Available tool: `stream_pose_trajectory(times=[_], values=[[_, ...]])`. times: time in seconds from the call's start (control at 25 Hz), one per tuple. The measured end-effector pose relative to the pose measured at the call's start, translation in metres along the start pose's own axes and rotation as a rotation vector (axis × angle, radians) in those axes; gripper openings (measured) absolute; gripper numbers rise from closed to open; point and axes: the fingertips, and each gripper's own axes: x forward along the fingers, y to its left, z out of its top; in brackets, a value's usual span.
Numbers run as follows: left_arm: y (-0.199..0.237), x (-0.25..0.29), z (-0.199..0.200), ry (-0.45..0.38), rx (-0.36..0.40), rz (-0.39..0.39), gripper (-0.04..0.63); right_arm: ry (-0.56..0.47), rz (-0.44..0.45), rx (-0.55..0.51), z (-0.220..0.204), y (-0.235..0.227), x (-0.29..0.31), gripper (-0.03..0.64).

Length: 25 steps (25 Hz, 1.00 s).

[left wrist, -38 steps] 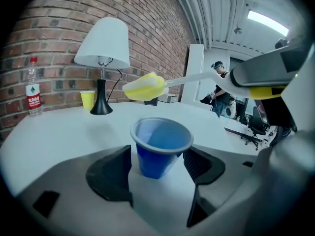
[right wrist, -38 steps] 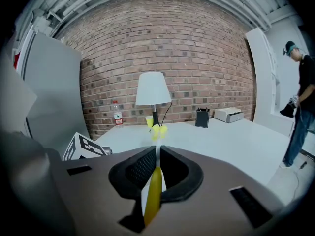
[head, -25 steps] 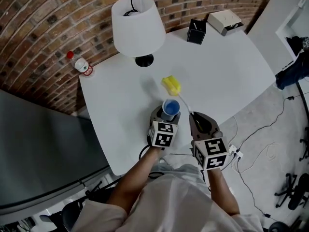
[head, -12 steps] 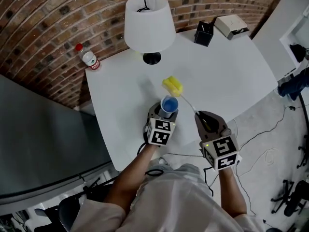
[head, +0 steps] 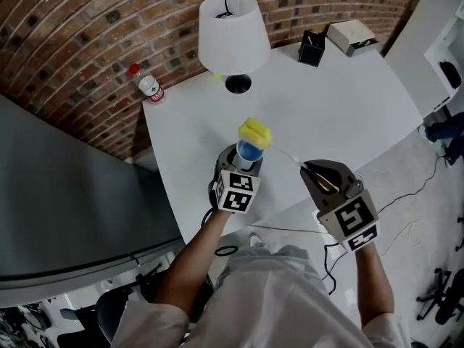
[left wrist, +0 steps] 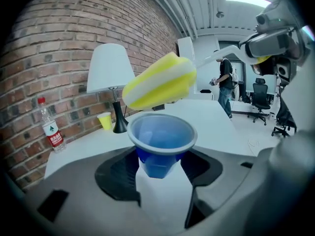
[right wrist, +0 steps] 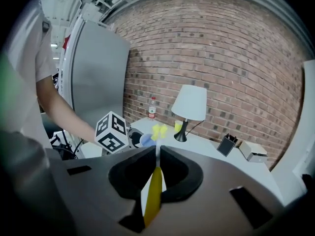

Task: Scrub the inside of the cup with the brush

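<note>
A small blue cup (head: 250,151) is held above the white table (head: 348,107) by my left gripper (head: 243,164), which is shut on its lower body. Those jaws have just been closing a little, with the cup between them. Its open mouth (left wrist: 162,132) faces up in the left gripper view. My right gripper (head: 312,171) is shut on the yellow handle (right wrist: 154,191) of a brush. A thin white stem runs from the handle to the yellow sponge head (head: 255,132). That sponge head (left wrist: 160,85) hangs just over the cup's far rim, outside the cup.
At the table's far side stand a white lamp (head: 229,33), a plastic bottle with a red cap (head: 148,85), a black box (head: 312,48) and a white box (head: 350,35). A yellow cup (left wrist: 104,120) sits by the lamp's foot. Cables lie on the floor at the right.
Both grippers have risen from the table. The sponge head, which lay beyond the cup, now hangs right over its far rim. The right gripper has rolled.
</note>
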Motion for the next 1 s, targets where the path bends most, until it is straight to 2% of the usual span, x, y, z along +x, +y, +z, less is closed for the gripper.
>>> stream_pose_trajectory(times=[0.2, 0.48, 0.72, 1.0], values=[[0.011, -0.019, 0.006, 0.006, 0.092, 0.028, 0.275, 0.021, 0.036, -0.085, 0.010, 0.013, -0.014, 0.025], [0.021, -0.041, 0.012, 0.008, 0.181, 0.063, 0.275, 0.047, 0.090, -0.200, 0.018, 0.032, -0.031, 0.025], [0.004, -0.048, 0.018, 0.023, 0.377, 0.057, 0.275, 0.120, 0.081, -0.403, 0.015, 0.037, -0.043, 0.025], [-0.033, -0.043, 0.026, 0.034, 0.573, 0.020, 0.275, 0.195, 0.079, -0.568, -0.003, 0.032, -0.061, 0.025]])
